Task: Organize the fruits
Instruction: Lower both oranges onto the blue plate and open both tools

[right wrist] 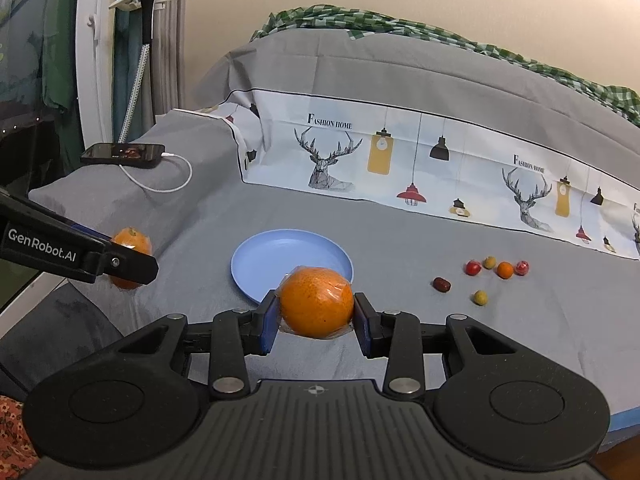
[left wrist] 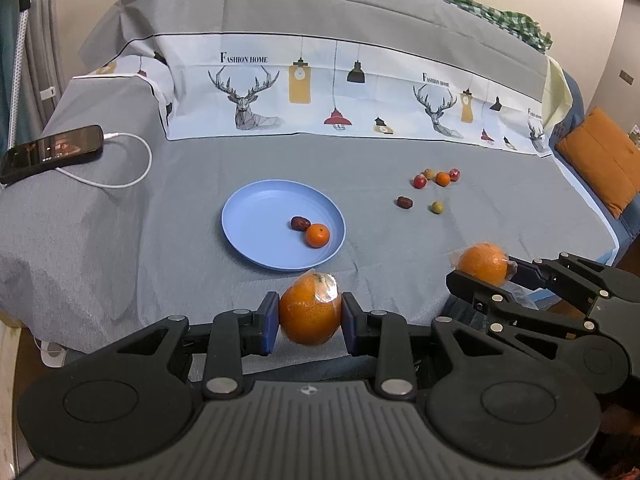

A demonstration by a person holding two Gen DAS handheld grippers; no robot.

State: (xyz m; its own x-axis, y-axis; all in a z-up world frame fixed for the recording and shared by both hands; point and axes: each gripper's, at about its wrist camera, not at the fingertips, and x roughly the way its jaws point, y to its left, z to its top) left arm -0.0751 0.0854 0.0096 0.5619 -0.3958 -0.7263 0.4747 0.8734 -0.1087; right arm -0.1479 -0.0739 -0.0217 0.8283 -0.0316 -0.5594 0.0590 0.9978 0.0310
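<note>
closest to the lens sat my left gripper [left wrist: 310, 322], its blue pads pinched on a plastic-wrapped orange [left wrist: 310, 312] and narrowed only as far as the fruit's width allowed. it hung over the near edge of the grey bedspread [left wrist: 160, 272], just short of the blue plate [left wrist: 256, 236].

going left to right across the bed: a phone [left wrist: 48, 152] on its white charging cable [left wrist: 132, 168] lay on the raised fold at far left, well apart from everything. next came the plate, near the middle, with a dark date [left wrist: 300, 223] touching a small mandarin [left wrist: 317, 235] toward its right side. further right and farther back, the small loose fruits [left wrist: 436, 184] were scattered on the cloth. at the right, my right gripper [left wrist: 484, 270] was closed around a second wrapped orange [left wrist: 482, 263], lifted clear of the cloth; its own camera showed the pads snug on both sides of that second orange [right wrist: 316, 306].

my worries from there: the wrap looked slick, so either orange could slide out of a grip this shallow and roll off the near edge. set down too quickly, a big orange could knock the mandarin and date off the shallow plate. with both grippers heading for one plate, i judged they could also collide.
</note>
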